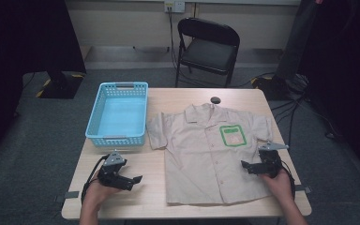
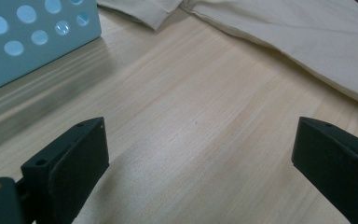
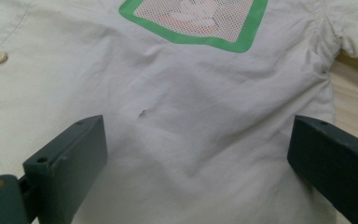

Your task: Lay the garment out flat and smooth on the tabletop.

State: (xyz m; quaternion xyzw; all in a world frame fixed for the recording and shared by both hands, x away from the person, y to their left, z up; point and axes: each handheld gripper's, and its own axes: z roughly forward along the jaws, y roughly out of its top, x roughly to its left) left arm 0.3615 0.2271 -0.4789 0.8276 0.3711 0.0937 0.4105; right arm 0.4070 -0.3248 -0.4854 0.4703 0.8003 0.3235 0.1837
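A beige short-sleeved shirt (image 1: 206, 150) lies flat, front up, on the wooden table (image 1: 122, 197), with a green-edged mesh pocket (image 1: 233, 135) on its chest. My left gripper (image 1: 136, 180) rests open over bare wood left of the shirt, near the front edge. In the left gripper view the jaws stand wide apart over wood (image 2: 186, 121), the shirt's hem (image 2: 307, 42) beyond. My right gripper (image 1: 244, 165) hovers open over the shirt's right side. The right gripper view has the shirt fabric (image 3: 191, 135) between its jaws, the pocket (image 3: 196, 21) farther ahead.
A light blue plastic basket (image 1: 119, 115) stands on the table's back left, its perforated wall (image 2: 28, 37) close to my left gripper. A small dark disc (image 1: 215, 100) sits at the far edge. A black folding chair (image 1: 208, 47) stands behind the table.
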